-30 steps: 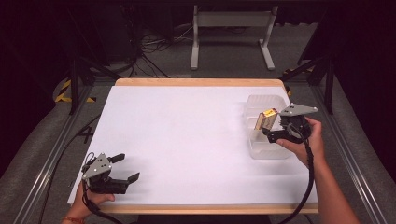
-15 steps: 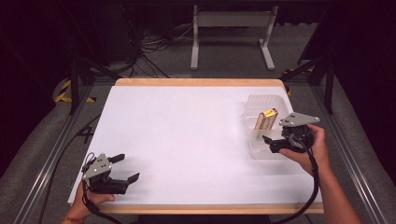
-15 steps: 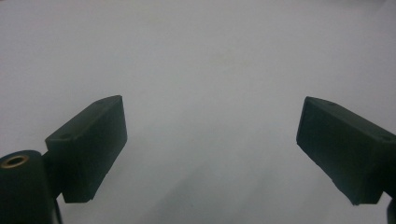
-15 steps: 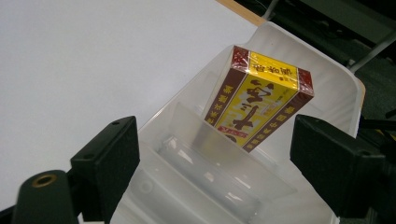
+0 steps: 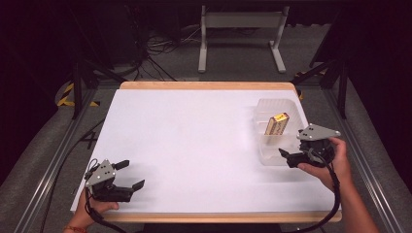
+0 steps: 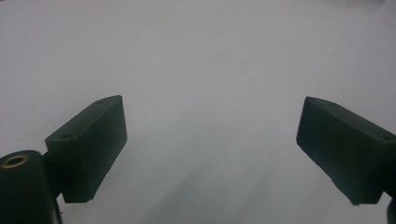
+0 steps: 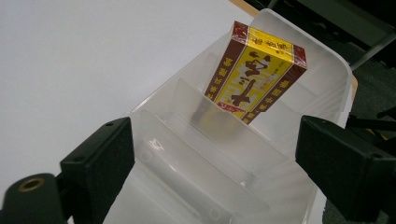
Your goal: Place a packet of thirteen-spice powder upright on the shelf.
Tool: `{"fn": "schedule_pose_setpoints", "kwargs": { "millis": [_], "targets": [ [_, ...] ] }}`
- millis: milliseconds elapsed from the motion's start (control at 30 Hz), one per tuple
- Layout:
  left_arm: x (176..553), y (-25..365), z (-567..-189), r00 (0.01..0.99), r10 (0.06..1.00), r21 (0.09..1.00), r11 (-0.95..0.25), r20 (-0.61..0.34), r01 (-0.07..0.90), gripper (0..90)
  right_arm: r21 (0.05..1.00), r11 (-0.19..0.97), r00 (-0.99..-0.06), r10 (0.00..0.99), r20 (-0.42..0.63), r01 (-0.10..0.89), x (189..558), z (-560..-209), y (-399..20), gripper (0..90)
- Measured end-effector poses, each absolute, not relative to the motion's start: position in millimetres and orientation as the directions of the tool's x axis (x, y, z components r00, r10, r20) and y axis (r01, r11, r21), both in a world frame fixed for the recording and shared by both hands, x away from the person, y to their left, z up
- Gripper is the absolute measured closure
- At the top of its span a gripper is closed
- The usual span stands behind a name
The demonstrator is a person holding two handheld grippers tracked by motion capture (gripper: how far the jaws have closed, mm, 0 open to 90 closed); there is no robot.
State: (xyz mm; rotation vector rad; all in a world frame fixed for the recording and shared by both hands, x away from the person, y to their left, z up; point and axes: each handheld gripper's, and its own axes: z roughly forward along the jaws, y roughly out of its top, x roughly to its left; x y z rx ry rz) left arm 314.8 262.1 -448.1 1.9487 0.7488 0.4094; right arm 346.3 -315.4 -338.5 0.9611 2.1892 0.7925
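Leaning in the far compartment of a clear bin (image 5: 277,145) at right of frame, a yellow box (image 5: 277,124) is seen. The right gripper (image 5: 293,158) is held open just beside the bin; the left gripper (image 5: 129,175) is spread empty at lower left.

The yellow box's (image 7: 254,74) lower end is hidden behind the clear bin's (image 7: 187,154) divider; its print is too small to read in the high view

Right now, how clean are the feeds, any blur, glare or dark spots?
High view: table bright and evenly lit, surroundings dark, bin faint against the white. Left gripper view: soft, hazy, featureless white beyond the open jaws. Right gripper view: box print sharp, near jaws slightly soft, mild reflections on the clear bin walls.
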Motion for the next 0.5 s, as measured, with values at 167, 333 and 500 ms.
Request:
{"fn": "schedule_pose_setpoints", "kwargs": {
  "millis": [167, 333, 500],
  "targets": [
    [315, 263, -448, 0.755, 0.655, 0.881, -0.345, -0.021, 0.324, 9.3, 0.719, 0.564, -0.549, 0.78, -0.301, 0.406, 339, -340, -319, 11.8],
    [315, 263, -448, 0.756, 0.654, 0.881, -0.346, -0.021, 0.323, 9.3, 0.711, 0.58, -0.555, 0.769, -0.317, 0.397, 332, -341, -322, 11.6],
    [315, 263, -448, 0.757, 0.654, 0.882, -0.344, -0.021, 0.321, 9.3, 0.704, 0.588, -0.551, 0.767, -0.329, 0.397, 328, -345, -324, 11.3]
  ]
}}
